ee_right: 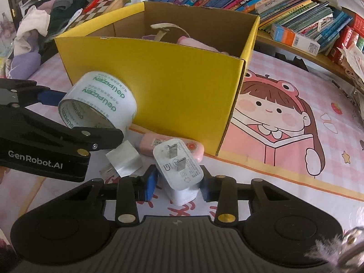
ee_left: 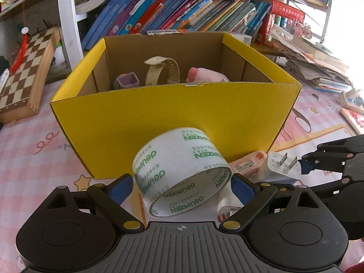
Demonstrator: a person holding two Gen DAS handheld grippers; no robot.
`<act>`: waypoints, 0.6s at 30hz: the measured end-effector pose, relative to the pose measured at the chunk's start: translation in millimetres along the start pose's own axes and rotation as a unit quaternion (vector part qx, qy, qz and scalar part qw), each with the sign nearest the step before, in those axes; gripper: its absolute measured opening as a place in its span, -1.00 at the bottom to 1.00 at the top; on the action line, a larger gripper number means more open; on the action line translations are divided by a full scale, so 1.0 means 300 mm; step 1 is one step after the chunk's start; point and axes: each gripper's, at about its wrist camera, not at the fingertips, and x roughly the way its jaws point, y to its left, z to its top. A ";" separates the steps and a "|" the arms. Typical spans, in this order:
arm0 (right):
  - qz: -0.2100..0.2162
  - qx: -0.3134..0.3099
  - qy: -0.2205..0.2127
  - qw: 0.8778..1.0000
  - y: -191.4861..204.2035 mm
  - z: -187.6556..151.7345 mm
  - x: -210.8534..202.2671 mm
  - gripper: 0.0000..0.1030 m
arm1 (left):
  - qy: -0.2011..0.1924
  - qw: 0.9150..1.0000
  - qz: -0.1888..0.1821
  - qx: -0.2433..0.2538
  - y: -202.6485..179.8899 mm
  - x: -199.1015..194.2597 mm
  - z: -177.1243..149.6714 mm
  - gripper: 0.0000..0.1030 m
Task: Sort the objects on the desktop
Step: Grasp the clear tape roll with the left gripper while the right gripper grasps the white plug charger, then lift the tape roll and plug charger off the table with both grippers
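My left gripper (ee_left: 182, 188) is shut on a roll of clear tape (ee_left: 179, 170) with green print, held tilted just in front of the yellow cardboard box (ee_left: 173, 118). A loose white tail hangs from the roll. My right gripper (ee_right: 178, 186) is shut on a white charger plug (ee_right: 178, 163), prongs facing up, low over the mat. One of its fingertips (ee_left: 306, 167) shows beside the plug (ee_left: 281, 166) in the left wrist view. The right wrist view shows the left gripper (ee_right: 84, 117) with the tape (ee_right: 97, 102). The box (ee_right: 159, 86) holds a beige strap (ee_left: 162, 70), a purple item and something pink.
A pink flat device (ee_right: 147, 144) lies on the cartoon mat against the box's front wall. A chessboard (ee_left: 25, 75) sits left, rows of books (ee_left: 182, 6) behind the box, a paper stack (ee_left: 318, 66) right, and piled clothes (ee_right: 45, 6) far left.
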 end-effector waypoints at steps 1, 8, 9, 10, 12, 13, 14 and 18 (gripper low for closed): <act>-0.003 0.003 0.001 1.000 -0.005 -0.001 -0.002 -0.30 | 0.000 1.000 0.000 -0.001 0.000 0.000 -0.001 0.84; -0.011 0.021 0.003 1.000 -0.028 -0.010 -0.011 -0.30 | 0.000 1.000 -0.008 -0.011 0.002 -0.009 0.004 0.84; -0.011 0.020 0.003 1.000 -0.027 -0.012 -0.012 -0.30 | 0.001 1.000 -0.008 -0.011 0.001 -0.011 0.006 0.84; -0.011 0.020 0.004 1.000 -0.027 -0.013 -0.013 -0.30 | 0.001 1.000 -0.011 -0.014 0.002 -0.018 0.007 0.84; -0.011 0.021 0.004 1.000 -0.029 -0.014 -0.015 -0.30 | 0.002 1.000 -0.017 -0.019 0.002 -0.032 0.005 0.84; -0.011 0.023 0.004 1.000 -0.031 -0.014 -0.015 -0.31 | 0.003 1.000 -0.019 -0.021 0.001 -0.037 0.003 0.84; -0.011 0.023 0.004 1.000 -0.031 -0.015 -0.015 -0.30 | 0.004 1.000 -0.017 -0.019 -0.003 -0.036 0.003 0.85; -0.011 0.023 0.004 1.000 -0.029 -0.016 -0.014 -0.30 | 0.006 1.000 -0.010 -0.015 -0.015 -0.030 0.008 0.85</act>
